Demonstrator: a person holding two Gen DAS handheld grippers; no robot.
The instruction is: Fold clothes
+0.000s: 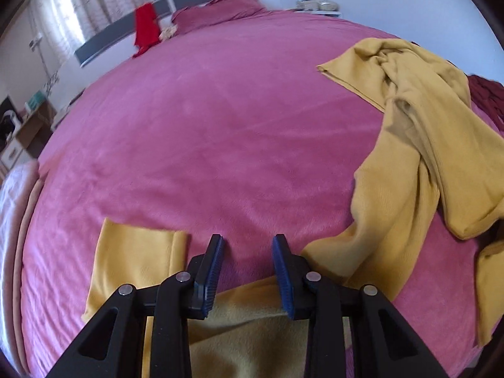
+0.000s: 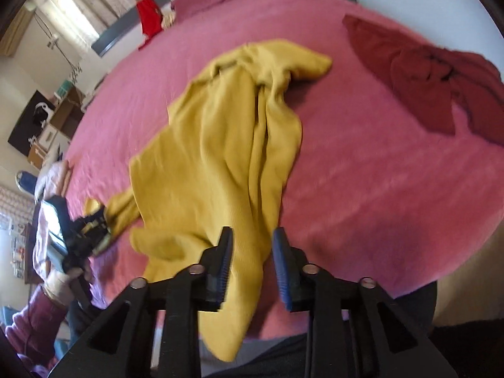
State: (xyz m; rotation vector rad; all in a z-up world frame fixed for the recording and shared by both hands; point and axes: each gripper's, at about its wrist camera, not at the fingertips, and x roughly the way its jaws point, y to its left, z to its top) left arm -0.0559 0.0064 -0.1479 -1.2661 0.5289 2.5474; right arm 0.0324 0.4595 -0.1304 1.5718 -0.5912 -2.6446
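A mustard yellow garment (image 2: 220, 145) lies crumpled on the pink bed (image 2: 378, 173). In the left wrist view it (image 1: 409, 145) spreads along the right side, with a sleeve end (image 1: 135, 261) flat at lower left and more fabric under the fingers. My left gripper (image 1: 249, 245) is open, just above the yellow fabric near the bed's front edge. It also shows in the right wrist view (image 2: 94, 223), held by a gloved hand at the garment's sleeve. My right gripper (image 2: 253, 239) is open, with the garment's hanging lower part between its fingers.
A dark red garment (image 2: 441, 88) lies crumpled at the bed's right side. A bright red cloth (image 1: 145, 28) hangs on the grey headboard (image 1: 104, 44), beside pink pillows (image 1: 220, 9). Wooden furniture (image 1: 28, 129) stands at the left, and a white nightstand (image 1: 318, 6) behind.
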